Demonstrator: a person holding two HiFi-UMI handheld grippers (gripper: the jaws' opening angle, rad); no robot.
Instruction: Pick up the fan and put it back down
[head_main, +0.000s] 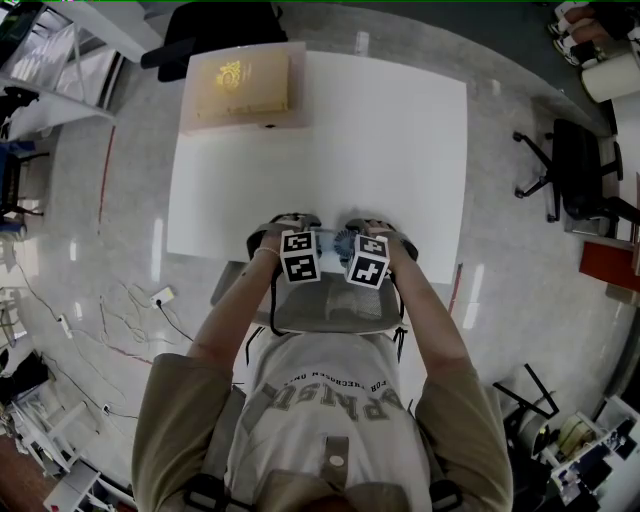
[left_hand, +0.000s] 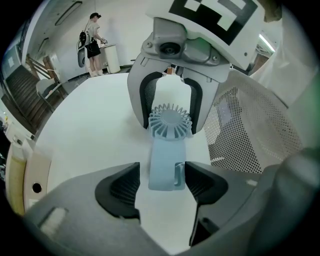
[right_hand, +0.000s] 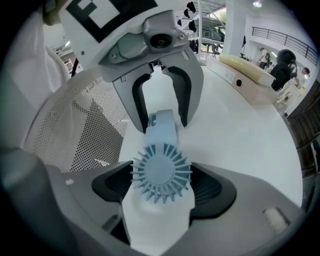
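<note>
Fan (right_hand: 162, 172) head clamped in R gripper (right_hand: 164, 194), handle btwn parted L gripper (left_hand: 161, 186) jaws.

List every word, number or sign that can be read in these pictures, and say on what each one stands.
No text can be quoted with certainty.
Shirt: large letters, seen upside down, too blurred to read.
Box: a gold mark, too small to read.
Left cube and right cube: black-and-white square markers, no words.
Fan: no print visible.
</note>
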